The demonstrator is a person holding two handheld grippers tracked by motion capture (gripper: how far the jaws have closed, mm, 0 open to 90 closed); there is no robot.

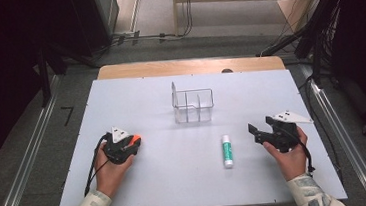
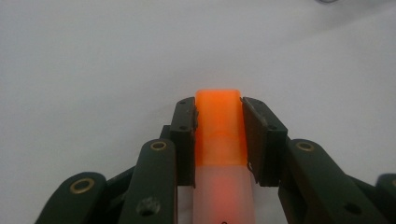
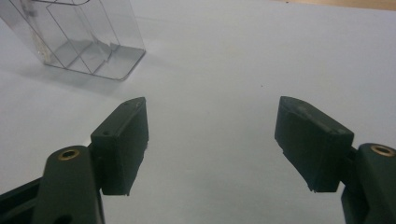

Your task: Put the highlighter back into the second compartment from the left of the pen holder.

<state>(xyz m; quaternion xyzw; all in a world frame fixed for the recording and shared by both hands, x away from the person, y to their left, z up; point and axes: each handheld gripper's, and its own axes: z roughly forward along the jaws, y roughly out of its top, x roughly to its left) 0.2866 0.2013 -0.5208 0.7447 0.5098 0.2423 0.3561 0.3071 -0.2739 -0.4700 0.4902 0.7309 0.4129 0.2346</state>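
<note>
Clamped between the jaws of the left gripper (image 2: 218,135): an orange-capped stick (image 2: 218,126), cap bright and squared at its end, body below pale and translucent, lying low over the white desk (image 2: 93,56). From above, just an orange tip (image 1: 135,139) poking past those jaws. Beyond the spread, empty jaws of the right gripper (image 3: 212,140), a clear divided organizer (image 3: 79,37). Between both grippers from above, a green-and-white glue stick (image 1: 227,151), apart from either.

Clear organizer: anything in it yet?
Empty. The clear organizer shows bare compartments in high and right gripper views; the green glue stick lies outside on the table.
</note>
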